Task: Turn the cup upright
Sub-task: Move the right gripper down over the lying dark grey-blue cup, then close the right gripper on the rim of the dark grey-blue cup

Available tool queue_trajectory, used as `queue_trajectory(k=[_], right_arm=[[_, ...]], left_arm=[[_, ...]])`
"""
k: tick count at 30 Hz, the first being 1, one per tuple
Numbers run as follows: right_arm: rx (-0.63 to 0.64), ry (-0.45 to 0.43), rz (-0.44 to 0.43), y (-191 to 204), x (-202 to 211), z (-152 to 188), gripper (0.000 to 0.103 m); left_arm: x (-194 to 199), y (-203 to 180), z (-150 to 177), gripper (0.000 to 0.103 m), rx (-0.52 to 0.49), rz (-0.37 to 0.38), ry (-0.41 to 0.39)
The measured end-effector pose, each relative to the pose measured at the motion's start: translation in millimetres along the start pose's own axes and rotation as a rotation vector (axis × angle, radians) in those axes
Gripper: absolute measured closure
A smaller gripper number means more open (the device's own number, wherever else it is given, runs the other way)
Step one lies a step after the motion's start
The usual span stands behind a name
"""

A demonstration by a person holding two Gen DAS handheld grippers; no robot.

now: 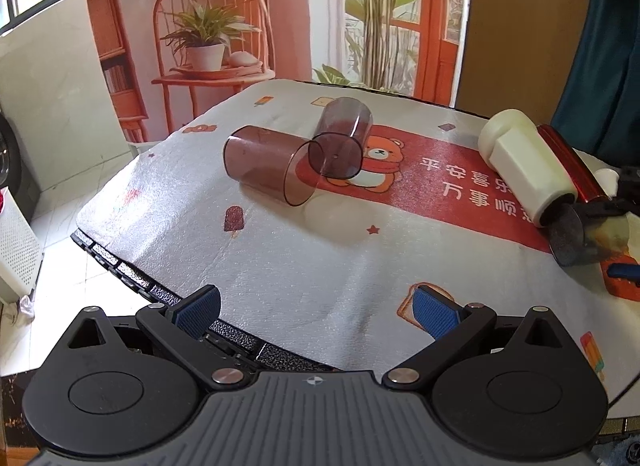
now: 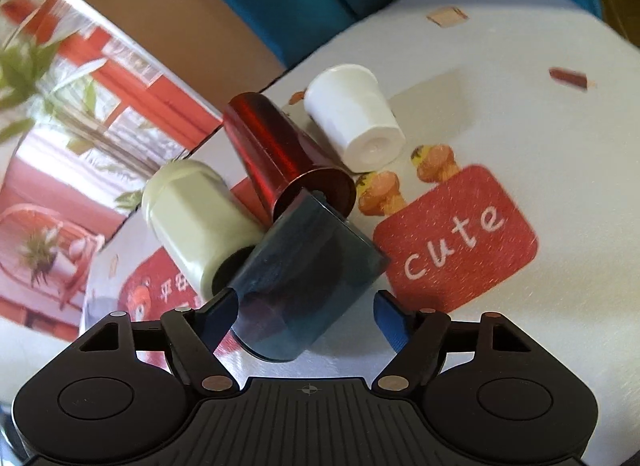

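1. A dark, see-through cup (image 2: 308,278) lies tilted between the blue pads of the right tongs (image 2: 306,316); the left pad touches it, the right pad stands just clear, so a firm grip cannot be confirmed.
2. Behind it lie three more cups on their sides, close together: one cream cup (image 2: 196,221), one red metallic cup (image 2: 276,153), one white cup (image 2: 356,117).
3. Two brown transparent cups (image 1: 272,165) lie touching, mid-surface.
4. The left tongs (image 1: 316,312) are spread wide, holding nothing.
5. One printed cloth (image 1: 280,266) covers the surface.
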State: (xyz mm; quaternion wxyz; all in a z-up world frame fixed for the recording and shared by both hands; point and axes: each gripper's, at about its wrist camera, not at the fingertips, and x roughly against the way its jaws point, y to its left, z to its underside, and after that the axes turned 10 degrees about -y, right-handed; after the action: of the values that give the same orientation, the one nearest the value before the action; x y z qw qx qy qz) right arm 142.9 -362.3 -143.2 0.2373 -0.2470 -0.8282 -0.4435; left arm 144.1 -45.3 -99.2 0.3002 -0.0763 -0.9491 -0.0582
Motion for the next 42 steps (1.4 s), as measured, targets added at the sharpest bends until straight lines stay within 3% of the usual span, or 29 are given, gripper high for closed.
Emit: queue_trajectory(k=[14, 20, 25, 30, 42], right_arm=[[-0.184, -0.053, 0.069, -2.4, -24.9, 9.7, 0.018], [-0.139, -0.044, 0.034, -0.6, -20.1, 9.2, 0.028], [-0.219, -0.015, 0.001, -12.8, -11.8, 9.1, 0.037], [-0.046, -0.104, 0.093, 8.5, 2.8, 9.2, 0.042], [-0.139, -0.116, 0.15, 7.8, -18.2, 4.2, 0.024]], left_arm=[[3.1, 3.2, 1.1, 0.0, 0.011, 0.0, -0.018], [3.5, 5.1, 1.7, 0.0, 0.02, 0.0, -0.018], [4.3, 4.0, 1.8, 0.0, 0.014, 0.004, -0.026], [5.2, 5.8, 2.1, 0.0, 0.024, 0.003, -0.027], [4.1, 9.6, 2.9, 0.0, 0.044, 0.007, -0.025]])
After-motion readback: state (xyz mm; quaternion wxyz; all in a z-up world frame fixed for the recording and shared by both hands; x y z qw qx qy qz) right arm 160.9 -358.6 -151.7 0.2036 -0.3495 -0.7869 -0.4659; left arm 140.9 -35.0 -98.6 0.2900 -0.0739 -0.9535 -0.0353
